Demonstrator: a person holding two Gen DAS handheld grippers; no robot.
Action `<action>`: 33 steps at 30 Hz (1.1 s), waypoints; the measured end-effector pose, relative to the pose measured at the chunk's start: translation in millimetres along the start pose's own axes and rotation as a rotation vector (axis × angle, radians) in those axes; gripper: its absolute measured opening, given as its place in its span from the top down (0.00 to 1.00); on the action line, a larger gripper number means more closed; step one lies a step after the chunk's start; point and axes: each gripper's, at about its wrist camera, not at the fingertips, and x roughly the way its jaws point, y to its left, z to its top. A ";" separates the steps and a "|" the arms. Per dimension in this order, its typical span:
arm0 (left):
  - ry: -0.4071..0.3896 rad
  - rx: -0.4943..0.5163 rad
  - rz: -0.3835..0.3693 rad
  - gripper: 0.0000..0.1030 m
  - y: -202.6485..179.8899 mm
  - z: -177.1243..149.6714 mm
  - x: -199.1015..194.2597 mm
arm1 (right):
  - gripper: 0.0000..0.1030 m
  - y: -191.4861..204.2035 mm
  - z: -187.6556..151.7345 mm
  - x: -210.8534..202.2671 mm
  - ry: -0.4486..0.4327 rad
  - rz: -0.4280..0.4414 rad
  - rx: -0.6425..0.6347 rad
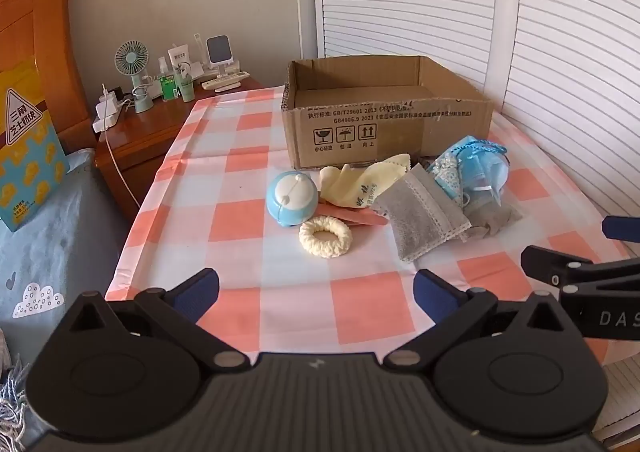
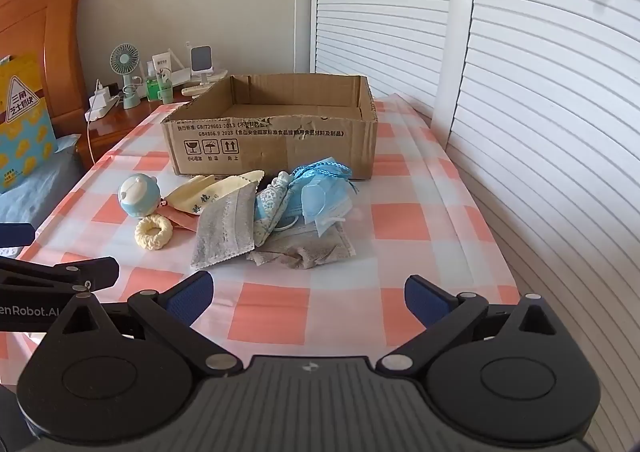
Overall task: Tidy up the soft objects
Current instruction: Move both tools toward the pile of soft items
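Left wrist view: left gripper (image 1: 316,294) has its jaws spread wide with nothing between them; same for the right gripper (image 2: 308,298). Ahead of both jaws lies the soft pile: a grey pouch (image 1: 424,212) with its long axis running away from the jaws, a cream scrunchie (image 1: 326,237) flat, a blue plush ball (image 1: 292,198), and blue masks (image 2: 324,192). Beyond sits an open cardboard box (image 1: 384,128), printed "GB/T29601 2013". Checked pink-white tabletop (image 1: 248,188), louvered doors to the right.
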 end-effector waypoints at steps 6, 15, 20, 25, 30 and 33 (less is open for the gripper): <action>0.001 0.007 0.003 0.00 3.3 1.5 1.5 | 0.00 -0.2 0.4 0.1 0.001 -0.002 0.008; -0.005 0.010 0.004 0.00 -6.7 1.8 5.5 | 0.00 1.0 0.4 -0.9 0.002 0.000 0.003; -0.005 0.009 0.003 0.00 -5.5 0.5 5.0 | 0.00 -0.1 2.0 0.3 0.001 0.000 0.004; -0.003 0.008 0.000 0.00 -4.5 -0.1 4.2 | 0.00 -0.9 2.6 0.8 0.003 -0.001 0.006; 0.001 0.004 -0.006 0.00 -2.2 1.2 4.8 | 0.00 -1.1 2.2 0.0 0.002 -0.002 0.005; 0.001 0.003 -0.009 0.00 -2.3 1.2 5.1 | 0.00 -1.3 2.3 0.3 0.001 -0.003 0.005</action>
